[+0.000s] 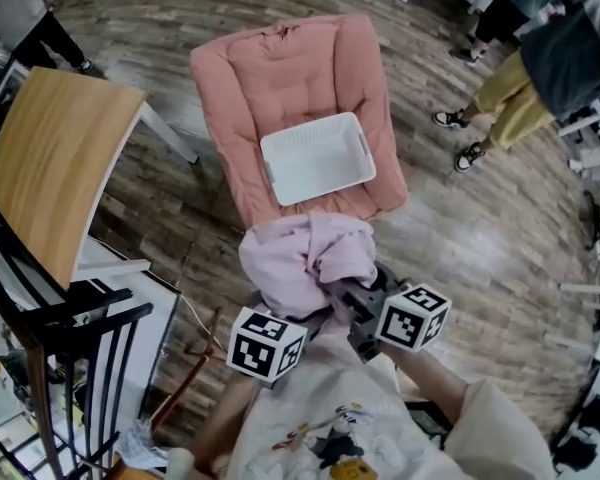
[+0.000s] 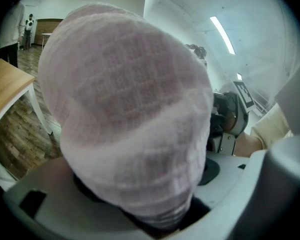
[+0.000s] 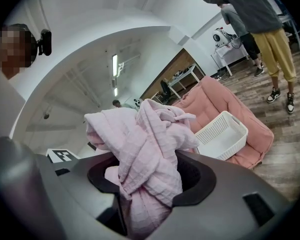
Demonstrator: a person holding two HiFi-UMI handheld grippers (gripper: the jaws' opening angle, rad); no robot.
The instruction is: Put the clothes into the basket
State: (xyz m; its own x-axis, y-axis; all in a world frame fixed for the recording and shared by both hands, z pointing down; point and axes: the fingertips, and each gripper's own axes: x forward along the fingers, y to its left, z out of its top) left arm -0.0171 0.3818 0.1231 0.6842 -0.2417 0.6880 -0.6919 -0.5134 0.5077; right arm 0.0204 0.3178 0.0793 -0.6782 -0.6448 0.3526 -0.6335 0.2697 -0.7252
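A bunched pale pink garment [image 1: 310, 256] hangs in the air in front of me, just short of the near edge of the pink cushion [image 1: 230, 78]. My left gripper [image 1: 292, 306] and right gripper [image 1: 352, 298] are both shut on it from below, close together. The white slatted basket [image 1: 318, 158] lies empty on the cushion, beyond the garment. In the left gripper view the garment [image 2: 125, 109] fills most of the picture and hides the jaws. In the right gripper view the garment [image 3: 145, 149] is wadded between the jaws, with the basket [image 3: 222, 133] behind it to the right.
A light wooden tabletop [image 1: 50, 168] stands at the left, with a black frame [image 1: 70, 338] below it. People stand on the wood floor at the upper right [image 1: 520, 78]. White furniture legs [image 1: 590, 298] line the right edge.
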